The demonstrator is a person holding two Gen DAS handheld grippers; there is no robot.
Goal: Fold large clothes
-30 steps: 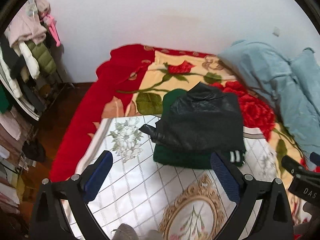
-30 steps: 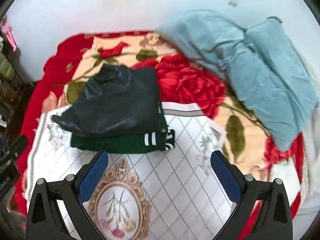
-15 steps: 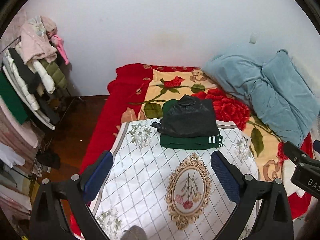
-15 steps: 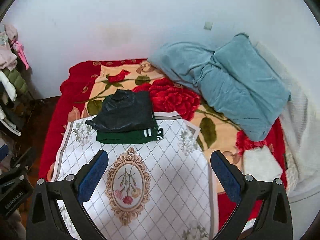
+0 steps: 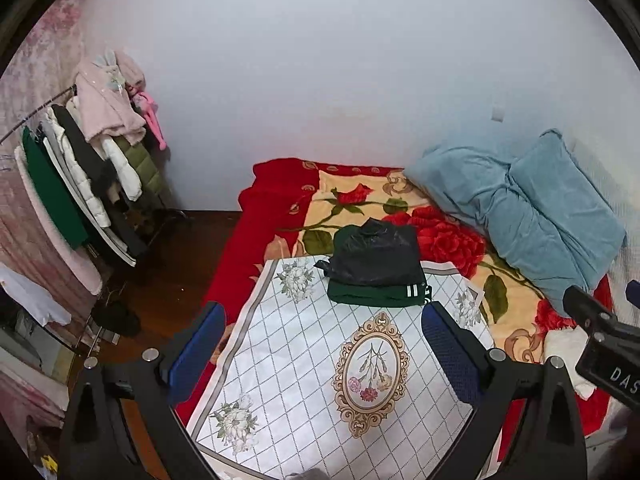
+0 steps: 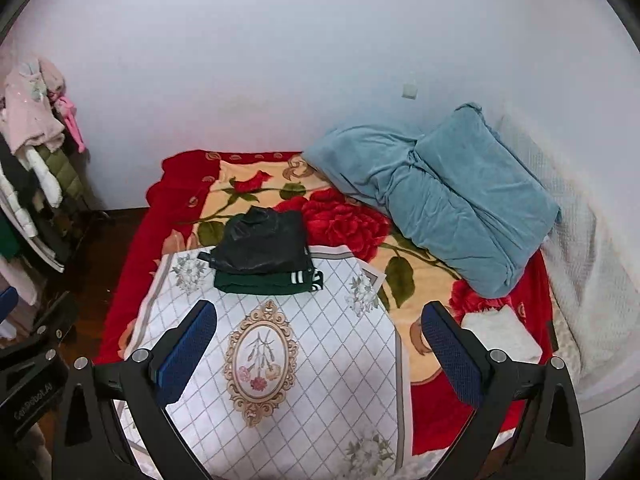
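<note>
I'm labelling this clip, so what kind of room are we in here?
Most likely a bedroom in a home: a bed under a red rose blanket, blue bedding bunched against the wall, and a clothes rack hung with coats and jackets beside it.

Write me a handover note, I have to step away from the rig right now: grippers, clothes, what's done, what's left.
Left gripper: jaws open, empty, held above the white patterned cloth.
Right gripper: jaws open, empty, same height.
Folded black garment lies stacked on a folded green garment at the cloth's far end, on the rose blanket.
Done: both look folded and stacked.
Left: no unfolded garment on the bed; more hang on the clothes rack, if those count.
</note>
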